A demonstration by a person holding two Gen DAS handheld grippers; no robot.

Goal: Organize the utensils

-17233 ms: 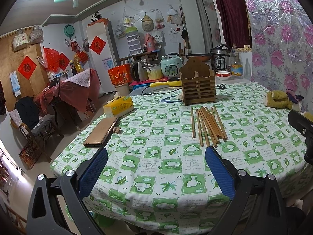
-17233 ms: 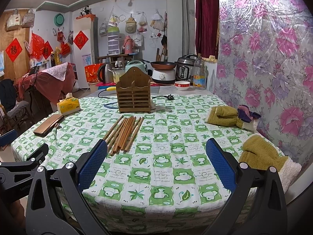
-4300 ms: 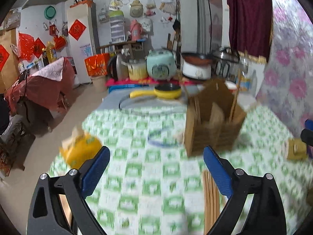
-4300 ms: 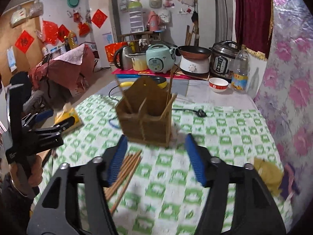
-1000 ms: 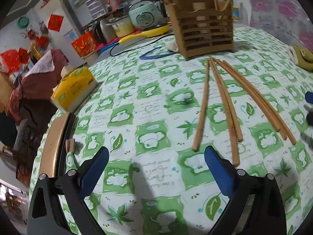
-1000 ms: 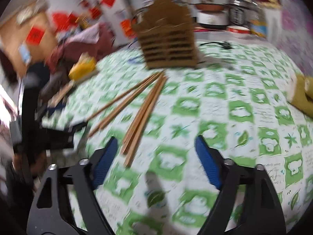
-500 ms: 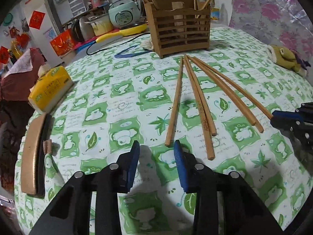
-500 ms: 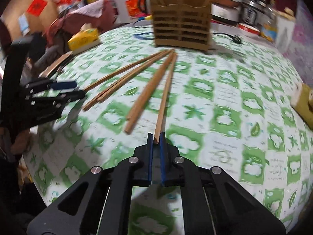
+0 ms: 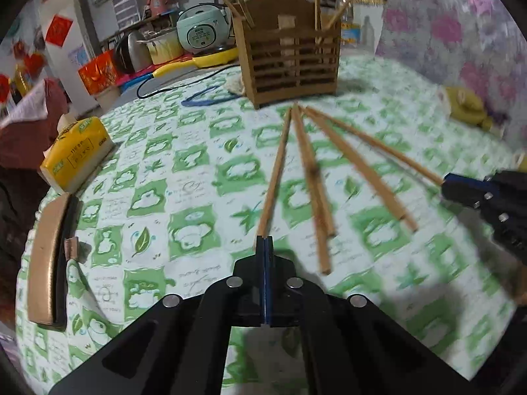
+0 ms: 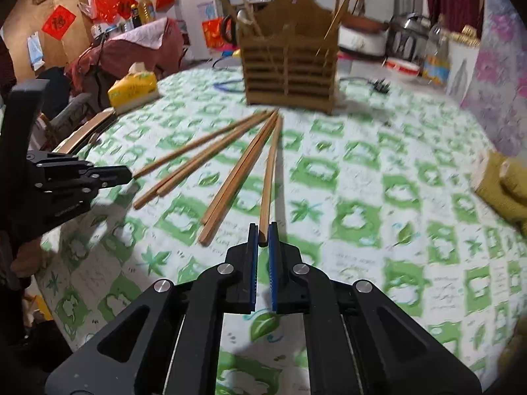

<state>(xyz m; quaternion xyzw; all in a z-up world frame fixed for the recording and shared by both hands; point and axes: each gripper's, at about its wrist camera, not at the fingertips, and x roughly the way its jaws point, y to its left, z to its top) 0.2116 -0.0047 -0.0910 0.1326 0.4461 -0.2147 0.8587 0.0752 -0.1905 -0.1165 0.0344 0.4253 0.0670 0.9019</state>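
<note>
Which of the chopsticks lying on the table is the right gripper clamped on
The right gripper is shut on the rightmost chopstick, the single one lying apart from the pair beside it, its near end between the blue pads.

A yellow tissue pack (image 9: 77, 151) lies near the left edge of the green-checked desk (image 9: 184, 204), a brown wallet (image 9: 49, 260) nearer, olive cloths (image 10: 504, 184) at right.

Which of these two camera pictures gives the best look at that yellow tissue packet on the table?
The left wrist view. There the yellow tissue packet sits close at the left edge of the table, fairly sharp, with its printed side and the white tissue at its top showing. In the right wrist view it lies farther off, smaller and blurred.
</note>
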